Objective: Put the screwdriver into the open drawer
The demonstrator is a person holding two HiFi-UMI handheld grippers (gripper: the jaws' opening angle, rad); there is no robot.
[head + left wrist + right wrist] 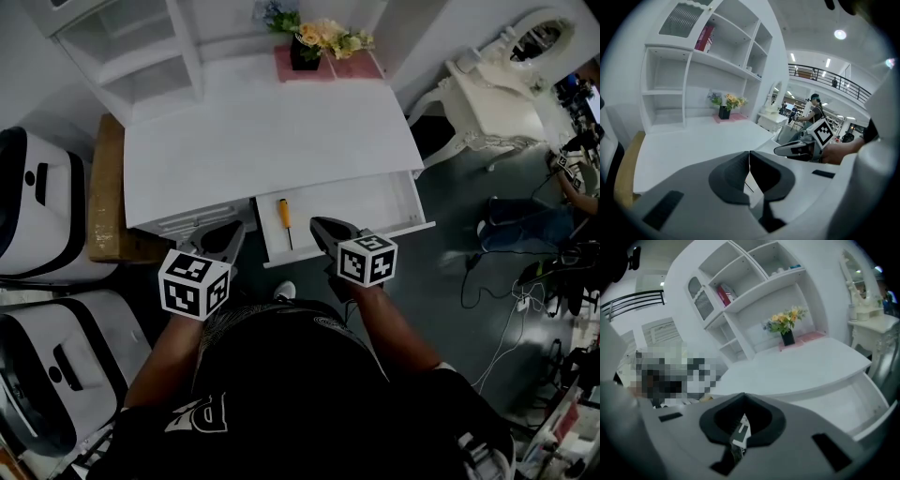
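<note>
Head view: one screwdriver (284, 221), orange handle, lying inside one open drawer (384, 199) near its left wall, apart from both tools. Two tools: left tool (228, 236) at table (272, 131) front, right tool (326, 228) over drawer's front edge.
Left gripper view: left tool pressed together, empty.
Right gripper view: right tool pressed together, empty. One flower pot (787, 337) on table.

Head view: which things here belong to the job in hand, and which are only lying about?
Belong to the job: screwdriver, lying in the open drawer; left gripper and right gripper, both shut and empty.
Just lying about: flowers, pink mat, shelf unit, dressing table with mirror.
</note>
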